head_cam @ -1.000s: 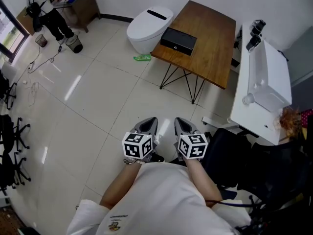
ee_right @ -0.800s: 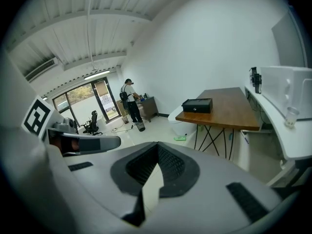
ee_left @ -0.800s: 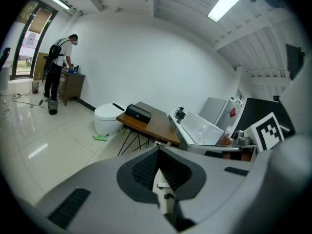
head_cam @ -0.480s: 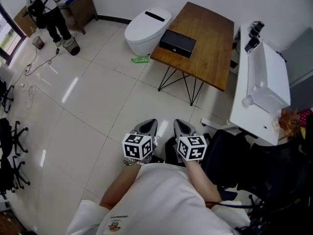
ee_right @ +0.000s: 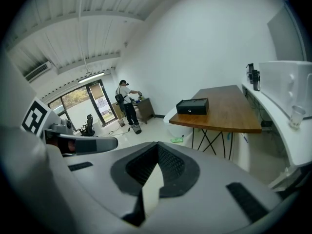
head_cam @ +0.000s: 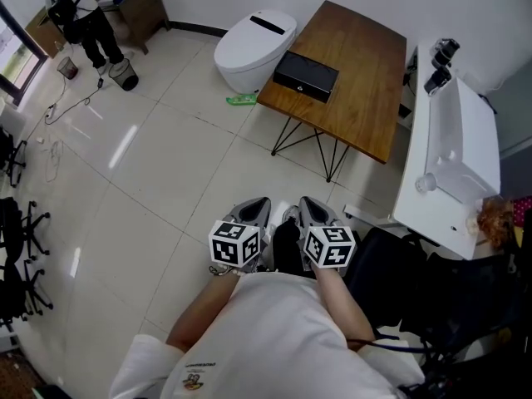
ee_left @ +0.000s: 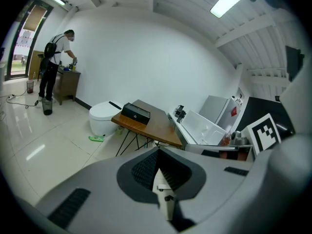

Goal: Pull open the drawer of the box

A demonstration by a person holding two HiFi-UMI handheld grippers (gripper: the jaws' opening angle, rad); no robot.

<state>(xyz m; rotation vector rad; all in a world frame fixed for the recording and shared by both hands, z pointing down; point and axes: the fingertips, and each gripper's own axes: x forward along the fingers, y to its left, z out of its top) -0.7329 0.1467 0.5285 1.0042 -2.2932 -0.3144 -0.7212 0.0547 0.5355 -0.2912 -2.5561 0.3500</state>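
The black box sits at the near left corner of a wooden table, far ahead of me. It also shows in the left gripper view and in the right gripper view, small and distant, with its drawer front closed. My left gripper and right gripper are held side by side close to my body, over the tiled floor. Both point toward the table. Each is shut with nothing between its jaws, as its own view shows for the left gripper and the right gripper.
A white toilet-shaped unit stands left of the table, with a green item on the floor beside it. A white counter runs along the right. A black chair is at my right. A person stands at a far desk.
Both grippers have moved a little forward toward the table, still side by side. Their jaws stay shut. The person at the far desk has shifted slightly.
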